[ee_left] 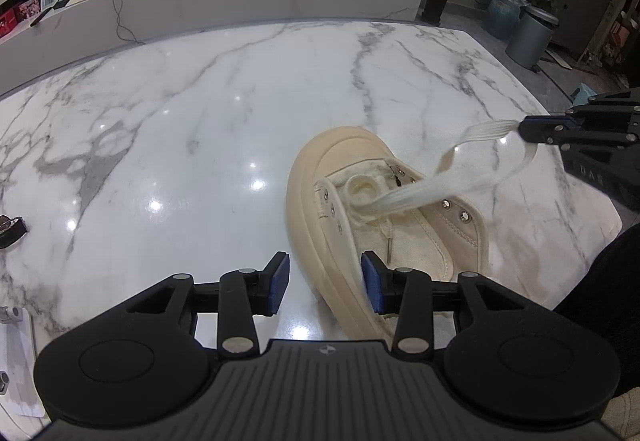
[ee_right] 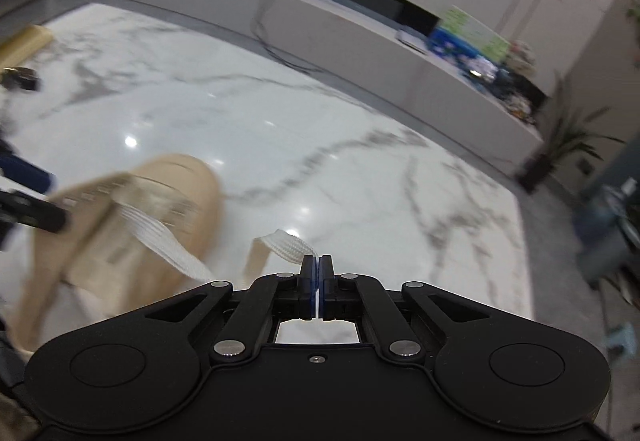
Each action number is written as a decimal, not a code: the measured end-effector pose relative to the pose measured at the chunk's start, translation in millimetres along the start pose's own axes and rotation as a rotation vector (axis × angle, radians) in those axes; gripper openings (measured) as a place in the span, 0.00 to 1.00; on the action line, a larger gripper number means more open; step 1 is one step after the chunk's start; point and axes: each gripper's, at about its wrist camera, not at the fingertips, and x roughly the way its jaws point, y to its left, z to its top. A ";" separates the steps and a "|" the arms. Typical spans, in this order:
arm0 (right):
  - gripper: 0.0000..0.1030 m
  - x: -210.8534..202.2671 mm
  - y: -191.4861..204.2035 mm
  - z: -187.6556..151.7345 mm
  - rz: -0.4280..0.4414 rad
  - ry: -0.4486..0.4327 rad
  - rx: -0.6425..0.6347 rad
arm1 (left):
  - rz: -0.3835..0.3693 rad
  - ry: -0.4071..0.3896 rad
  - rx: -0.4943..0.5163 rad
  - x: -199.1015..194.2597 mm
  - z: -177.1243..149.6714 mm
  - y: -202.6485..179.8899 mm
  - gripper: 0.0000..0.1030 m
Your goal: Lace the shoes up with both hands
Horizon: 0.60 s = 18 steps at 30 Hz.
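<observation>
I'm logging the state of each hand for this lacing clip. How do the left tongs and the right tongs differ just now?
The left tongs stand open and hold nothing, while the right tongs are shut on the white shoelace. The left tongs sit low beside the beige shoe, its sole between their fingers; the right tongs are off to the shoe's side, lace stretching to them. Both have black arms with blue pads.

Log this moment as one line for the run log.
left hand-held gripper: open, straddling shoe sole edge | right hand-held gripper: shut on lace, pulling it away from the eyelets | shoe on marble table
</observation>
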 end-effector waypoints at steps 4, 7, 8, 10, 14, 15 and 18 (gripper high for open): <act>0.00 3.1 0.2 2.7 0.070 -0.014 -0.065 | 0.002 0.000 0.001 0.6 0.9 -1.5 0.39; 0.00 5.5 0.3 4.8 0.123 -0.025 -0.114 | 0.006 0.001 0.007 1.6 2.1 -3.1 0.39; 0.01 6.2 0.4 5.5 0.141 -0.028 -0.130 | 0.007 0.001 0.011 2.0 2.6 -3.9 0.39; 0.01 7.8 0.5 6.8 0.176 -0.035 -0.163 | 0.006 0.002 0.023 2.6 4.8 -6.0 0.39; 0.10 10.9 0.7 9.6 0.246 -0.049 -0.228 | 0.004 -0.005 0.084 1.5 12.6 -14.4 0.39; 0.10 11.7 0.7 10.2 0.264 -0.053 -0.244 | 0.004 -0.008 0.102 0.8 15.3 -16.4 0.39; 0.10 14.0 0.9 12.3 0.317 -0.063 -0.293 | -0.034 -0.015 0.154 -0.5 23.5 -20.7 0.39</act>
